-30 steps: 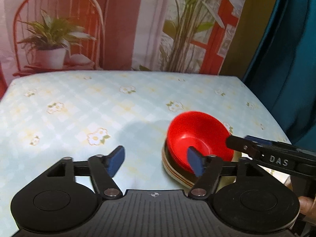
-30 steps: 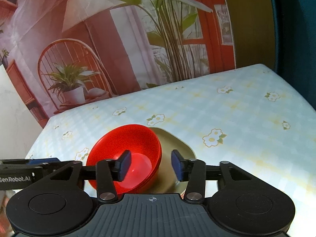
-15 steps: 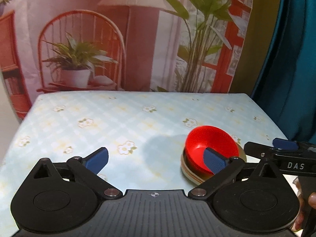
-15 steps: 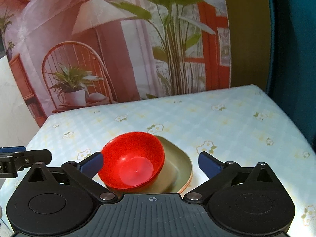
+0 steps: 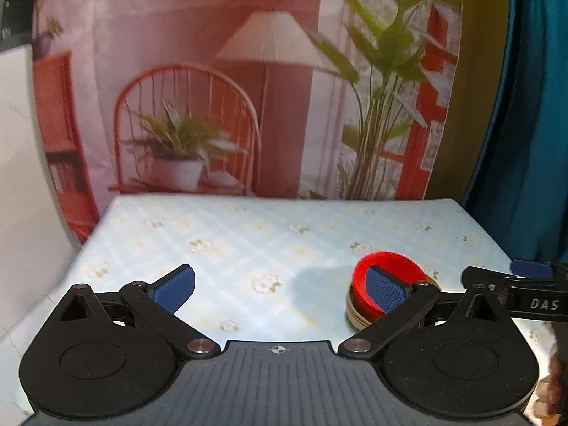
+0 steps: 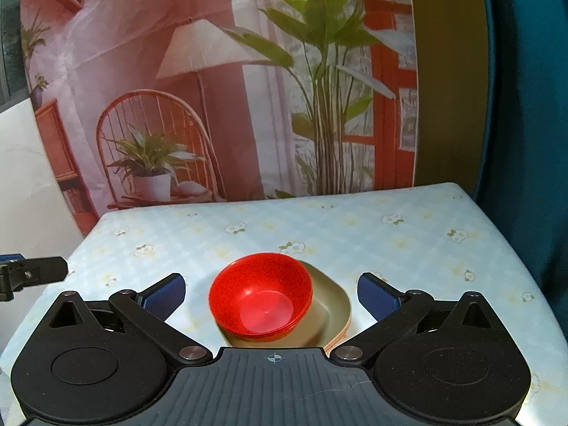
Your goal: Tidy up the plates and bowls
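Observation:
A red bowl (image 6: 261,296) sits nested on a stack of olive plates (image 6: 330,305) on the flowered tablecloth. In the left wrist view the red bowl (image 5: 387,266) and the plate stack (image 5: 355,317) lie at the right, behind my right finger pad. My right gripper (image 6: 271,296) is open wide and empty, held back from the bowl. My left gripper (image 5: 280,289) is open wide and empty, well left of the stack. The right gripper's finger (image 5: 511,291) shows at the right edge of the left wrist view.
The table (image 6: 408,241) has a light blue flowered cloth, with its right edge by a teal curtain (image 6: 525,106). A printed backdrop (image 6: 213,88) hangs behind the far edge. The left gripper's tip (image 6: 32,271) shows at the left edge.
Both grippers have opened wide and pulled back and up from the stack. The right gripper has let go of the red bowl, which now rests on the plates.

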A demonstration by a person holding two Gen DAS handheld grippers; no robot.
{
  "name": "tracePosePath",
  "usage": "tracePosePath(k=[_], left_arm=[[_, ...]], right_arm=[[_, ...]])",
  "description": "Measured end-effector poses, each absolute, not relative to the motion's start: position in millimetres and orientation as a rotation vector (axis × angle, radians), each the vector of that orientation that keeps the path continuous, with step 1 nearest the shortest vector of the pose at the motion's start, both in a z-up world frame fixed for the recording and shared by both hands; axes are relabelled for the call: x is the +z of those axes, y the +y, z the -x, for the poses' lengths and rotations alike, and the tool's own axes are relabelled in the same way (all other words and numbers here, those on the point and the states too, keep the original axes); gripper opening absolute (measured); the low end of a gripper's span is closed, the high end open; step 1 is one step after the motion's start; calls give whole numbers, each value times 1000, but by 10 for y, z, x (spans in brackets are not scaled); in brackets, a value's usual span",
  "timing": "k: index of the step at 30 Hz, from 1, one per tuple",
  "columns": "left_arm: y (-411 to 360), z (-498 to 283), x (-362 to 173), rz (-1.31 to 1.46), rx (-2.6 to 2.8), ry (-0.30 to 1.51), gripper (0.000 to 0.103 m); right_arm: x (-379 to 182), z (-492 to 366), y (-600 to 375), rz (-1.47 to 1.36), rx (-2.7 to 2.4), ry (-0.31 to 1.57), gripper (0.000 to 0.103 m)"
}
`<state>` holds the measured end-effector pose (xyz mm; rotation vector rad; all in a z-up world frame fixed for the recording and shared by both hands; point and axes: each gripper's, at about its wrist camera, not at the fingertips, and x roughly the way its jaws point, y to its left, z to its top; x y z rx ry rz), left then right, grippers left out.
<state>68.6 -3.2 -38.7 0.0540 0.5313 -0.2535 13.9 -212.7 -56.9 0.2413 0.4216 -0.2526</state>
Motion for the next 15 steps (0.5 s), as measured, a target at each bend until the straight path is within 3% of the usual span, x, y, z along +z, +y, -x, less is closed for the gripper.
tracePosePath(k=[15], left_arm=[[200,65,201,-65,-192,366,103]], right_arm=[[38,583,-1659,-184,-190,304,103]])
